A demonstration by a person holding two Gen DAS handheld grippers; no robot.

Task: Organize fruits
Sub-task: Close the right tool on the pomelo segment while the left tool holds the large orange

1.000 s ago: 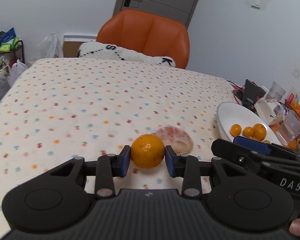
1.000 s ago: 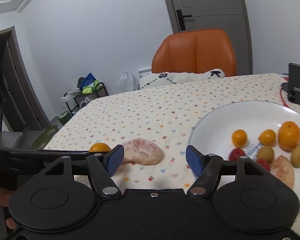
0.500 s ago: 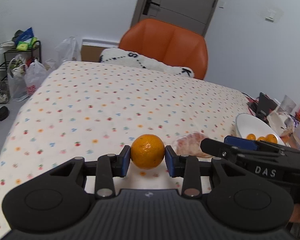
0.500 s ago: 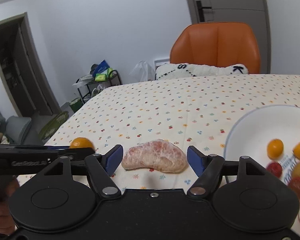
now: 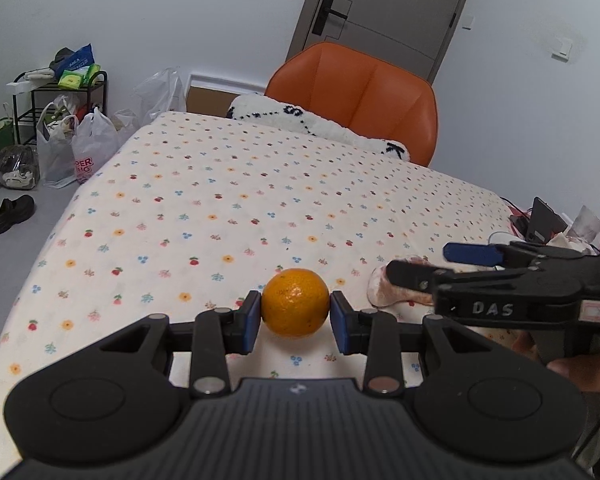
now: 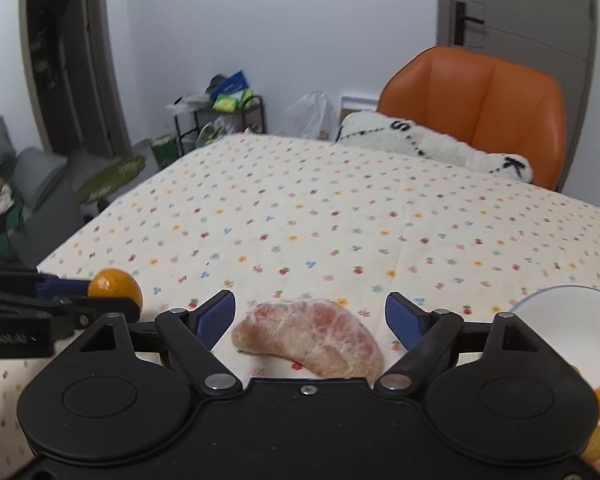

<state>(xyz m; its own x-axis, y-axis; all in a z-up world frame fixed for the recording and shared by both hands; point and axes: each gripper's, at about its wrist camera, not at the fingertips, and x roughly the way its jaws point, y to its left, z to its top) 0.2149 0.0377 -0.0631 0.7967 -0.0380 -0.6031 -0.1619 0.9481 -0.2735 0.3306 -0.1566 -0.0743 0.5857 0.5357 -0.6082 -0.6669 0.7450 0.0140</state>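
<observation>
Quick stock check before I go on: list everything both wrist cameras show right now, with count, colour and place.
orange: 1, orange, between the left gripper's pads
pomelo segment: 1, pink, on the tablecloth between the right gripper's open fingers
plate: 1, white, table's right edge, small fruits partly visible
tablecloth: 1, cream with small fruit print, over the table
chair: 1, orange, beyond the table
cushion: 1, white with black letters, on the chair
rack: 1, black, by the wall, bags around it
door: 1, grey, behind the chair
left gripper: black, blue pads
right gripper: black, blue pads
</observation>
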